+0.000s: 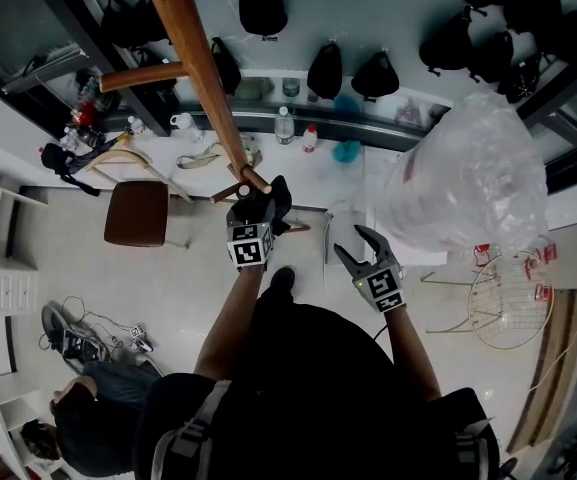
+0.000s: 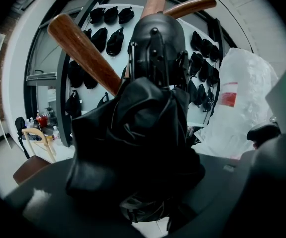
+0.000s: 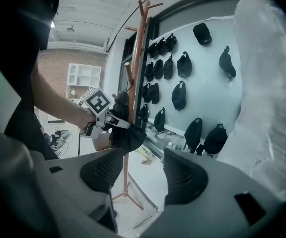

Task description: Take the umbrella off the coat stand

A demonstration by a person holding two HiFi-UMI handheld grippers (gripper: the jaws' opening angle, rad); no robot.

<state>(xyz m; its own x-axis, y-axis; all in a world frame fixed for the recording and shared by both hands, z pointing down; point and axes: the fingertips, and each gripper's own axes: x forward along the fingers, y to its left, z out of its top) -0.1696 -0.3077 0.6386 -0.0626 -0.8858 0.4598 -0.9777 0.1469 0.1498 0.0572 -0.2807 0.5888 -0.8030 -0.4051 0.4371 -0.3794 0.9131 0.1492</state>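
The umbrella (image 2: 143,143) is black and folded, its cloth bunched in loose pleats. It sits in our left gripper (image 1: 256,211), whose fingers are closed on the bundle. In the left gripper view it fills the space between them, with its ribbed end pointing up. It is close against the wooden coat stand (image 1: 203,68), just beside the pole and below a slanting peg (image 2: 83,53). We cannot tell whether any part of it hangs on a peg.

Our right gripper (image 3: 143,175) is off to the right of the stand, well apart from the umbrella. Its fingers (image 3: 185,177) are spread, with nothing between them — only the floor and the foot of the stand show beyond. From its view we see the left gripper level with the pole, the dark bundle at its tip.

Further out, a large clear plastic bag (image 1: 478,178) bulks up at the right, and a wire basket (image 1: 513,303) stands below it. Dark caps and bags (image 1: 325,70) hang in rows on the pale wall behind the stand. Under them runs a white counter (image 1: 318,183) carrying a bottle (image 1: 284,125) and small clutter. A brown chair (image 1: 138,213) stands to the left of the stand's foot. At the lower left of the head view another person (image 1: 88,418) is low to the floor — near them lie some cables.
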